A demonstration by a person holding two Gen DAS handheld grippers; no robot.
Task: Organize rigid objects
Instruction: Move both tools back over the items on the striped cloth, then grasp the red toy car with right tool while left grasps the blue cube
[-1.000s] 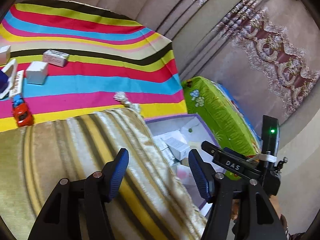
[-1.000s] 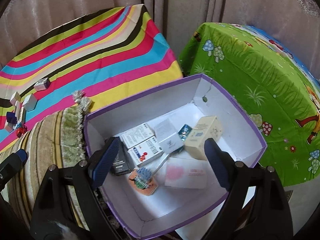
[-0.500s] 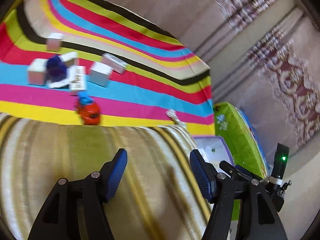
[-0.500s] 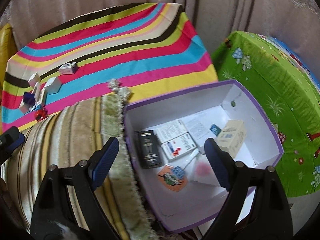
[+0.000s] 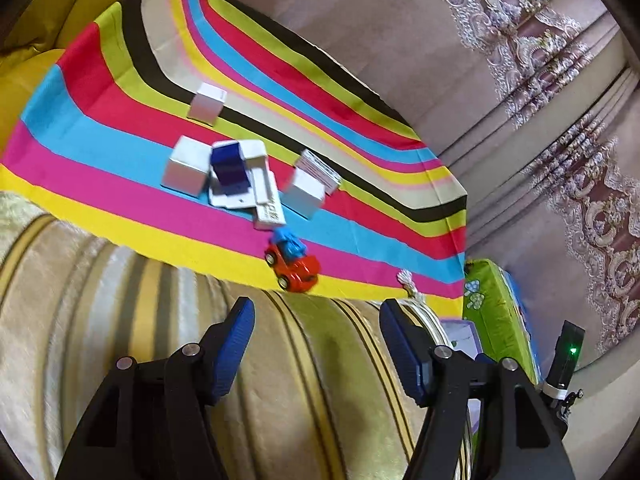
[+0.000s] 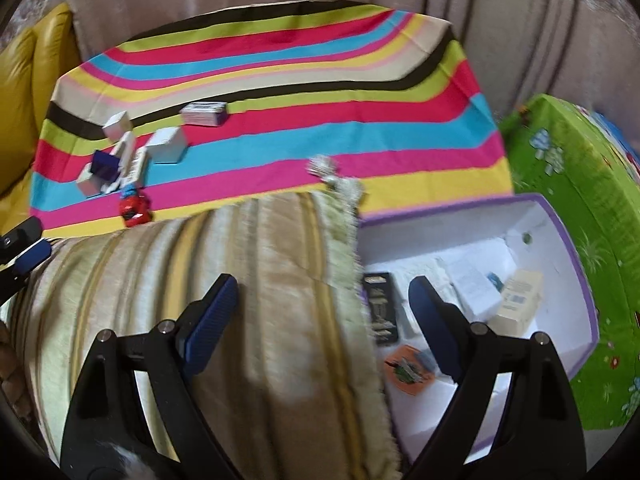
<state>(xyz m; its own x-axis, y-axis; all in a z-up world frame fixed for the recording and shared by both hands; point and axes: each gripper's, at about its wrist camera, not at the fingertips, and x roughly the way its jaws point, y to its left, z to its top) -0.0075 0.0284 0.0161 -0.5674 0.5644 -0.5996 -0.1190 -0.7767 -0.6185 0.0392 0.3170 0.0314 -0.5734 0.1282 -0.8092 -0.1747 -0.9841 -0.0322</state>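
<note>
Several small boxes lie on a striped cloth (image 5: 120, 92): a white cube (image 5: 186, 167), a dark blue box (image 5: 229, 163), another white box (image 5: 207, 103) and a flat printed box (image 5: 319, 167). A red and blue toy car (image 5: 294, 262) sits at the cloth's near edge. My left gripper (image 5: 316, 346) is open and empty over a beige striped cushion (image 5: 140, 340), short of the car. My right gripper (image 6: 322, 320) is open and empty over the cushion's fringed edge. The purple-rimmed storage box (image 6: 576, 232) at its right holds several packets, among them a black pack (image 6: 380, 306) and a cream carton (image 6: 518, 300).
A green cartoon-print surface (image 6: 580, 168) lies right of the storage box. A yellow leather seat (image 6: 32, 64) is at the far left. Curtains (image 5: 540, 60) hang behind the striped cloth. The toy car (image 6: 134, 208) and the boxes also show in the right wrist view.
Both grippers have swung left, away from the storage box and over the cushion. The left view now faces the boxes and toy car. Both stay open and empty.
</note>
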